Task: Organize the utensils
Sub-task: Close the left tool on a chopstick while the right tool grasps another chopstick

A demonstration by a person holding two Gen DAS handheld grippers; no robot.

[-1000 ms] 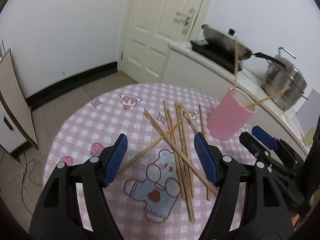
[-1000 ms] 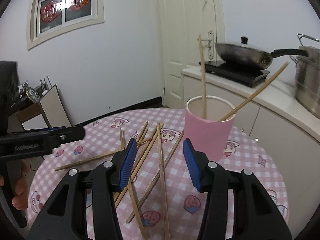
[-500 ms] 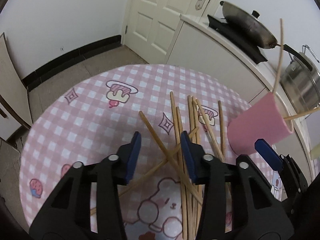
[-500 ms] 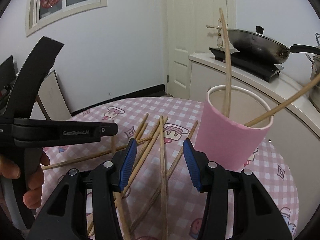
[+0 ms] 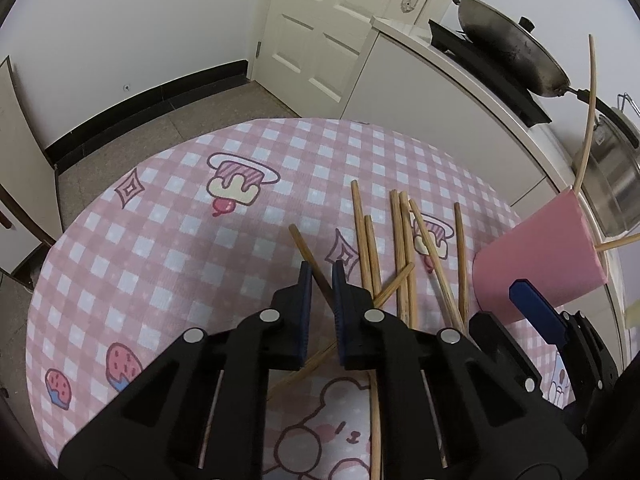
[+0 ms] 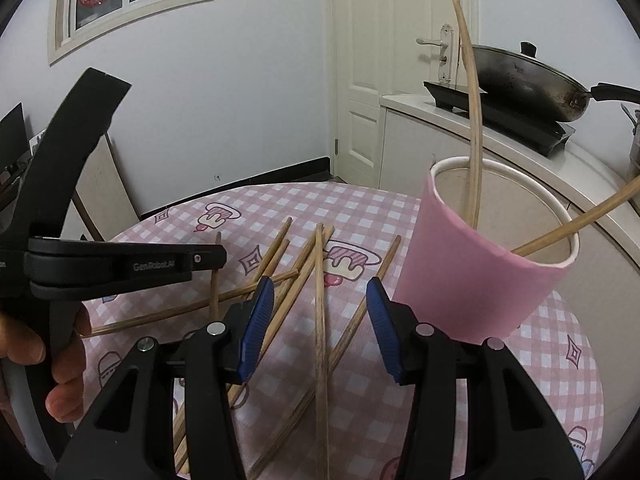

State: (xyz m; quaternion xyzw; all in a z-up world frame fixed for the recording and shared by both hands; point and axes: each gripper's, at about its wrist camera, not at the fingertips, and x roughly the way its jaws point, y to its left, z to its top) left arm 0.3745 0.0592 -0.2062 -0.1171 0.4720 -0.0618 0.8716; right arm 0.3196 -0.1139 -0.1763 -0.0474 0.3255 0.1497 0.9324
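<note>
Several wooden chopsticks lie crossed on a round table with a pink checked cloth. My left gripper points down at the pile's left side, shut on one slanting chopstick whose tip sticks out past the pads. A pink paper cup at the right, also the cup in the left wrist view, holds two chopsticks. My right gripper hovers open just left of the cup, above the loose chopsticks, gripping nothing. The left gripper's body shows side-on.
A person's hand holds the left gripper's handle. Behind the table a white counter carries a wok on a hob and a steel pot. A white door stands at the back; a board leans at the far left.
My left gripper moved forward and down to the pile and its jaws closed from wide apart onto one chopstick. My right gripper came nearer to the cup, still open.
</note>
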